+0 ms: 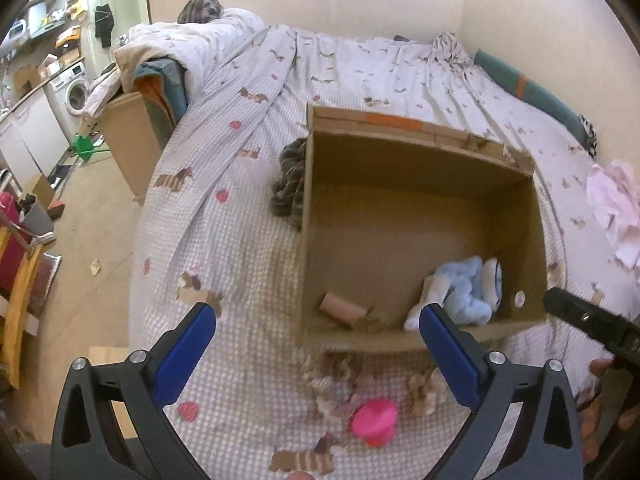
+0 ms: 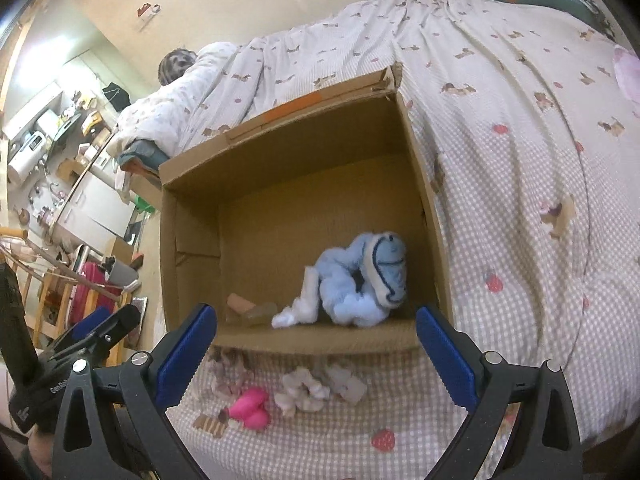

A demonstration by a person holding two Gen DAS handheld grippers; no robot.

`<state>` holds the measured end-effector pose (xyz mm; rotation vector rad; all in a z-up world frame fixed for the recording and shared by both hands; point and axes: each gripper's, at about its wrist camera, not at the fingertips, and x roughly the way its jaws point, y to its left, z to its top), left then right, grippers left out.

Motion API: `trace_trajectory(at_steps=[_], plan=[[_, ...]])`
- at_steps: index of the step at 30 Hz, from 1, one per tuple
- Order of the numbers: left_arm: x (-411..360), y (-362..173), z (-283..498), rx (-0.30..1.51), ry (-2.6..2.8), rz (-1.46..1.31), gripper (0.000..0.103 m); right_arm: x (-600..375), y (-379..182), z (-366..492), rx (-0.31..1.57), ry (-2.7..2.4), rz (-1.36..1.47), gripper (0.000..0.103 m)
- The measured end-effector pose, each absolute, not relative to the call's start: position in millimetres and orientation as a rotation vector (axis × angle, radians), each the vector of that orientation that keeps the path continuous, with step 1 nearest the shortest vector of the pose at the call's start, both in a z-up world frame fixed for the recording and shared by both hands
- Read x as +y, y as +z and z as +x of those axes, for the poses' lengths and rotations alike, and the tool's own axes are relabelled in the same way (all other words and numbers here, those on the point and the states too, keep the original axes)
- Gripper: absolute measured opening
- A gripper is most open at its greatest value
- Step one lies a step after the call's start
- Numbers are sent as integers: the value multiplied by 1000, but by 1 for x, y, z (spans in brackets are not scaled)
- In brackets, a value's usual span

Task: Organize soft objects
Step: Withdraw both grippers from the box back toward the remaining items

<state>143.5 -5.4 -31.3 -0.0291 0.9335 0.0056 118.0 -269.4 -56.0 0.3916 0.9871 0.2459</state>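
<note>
Hovering both over the open brown cardboard box (image 2: 280,184) on the bed | left gripper (image 1: 318,328) and right gripper (image 2: 316,330) spread wide, holding nothing | fluffy light-blue plush toy (image 2: 360,280) sits in the box's near right corner | pink round toy (image 1: 374,420) and pale fabric bits (image 2: 304,390) wait outside, probably next

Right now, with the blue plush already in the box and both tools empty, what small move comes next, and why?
Probably lower the right tool, jaws wide open and empty, onto the bright pink soft toy lying on the checked bedsheet just outside the brown cardboard box. The light blue plush already sits inside, while the pink toy and the pale fabric scraps beside it remain out.
</note>
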Motion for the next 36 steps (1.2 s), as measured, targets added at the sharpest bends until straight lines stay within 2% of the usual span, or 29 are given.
trace_trajectory(at_steps=[14, 18, 29, 31, 32, 33, 36], plan=[[11, -51, 107, 1025, 40, -83, 102, -280, -70, 76, 1043, 204, 364, 103], [10, -54, 102, 1025, 43, -78, 102, -295, -88, 75, 1114, 171, 435, 103], [12, -77, 109, 1105, 85, -72, 102, -279, -113, 84, 1209, 168, 408, 103], [15, -79, 109, 1117, 88, -78, 102, -272, -115, 88, 1216, 182, 389, 95], [16, -80, 109, 1123, 88, -84, 102, -269, -120, 92, 1229, 191, 398, 83], [17, -81, 109, 1128, 89, -92, 102, -267, -126, 96, 1250, 199, 428, 76], [22, -82, 111, 1138, 101, -112, 102, -266, -147, 108, 1308, 189, 521, 68]])
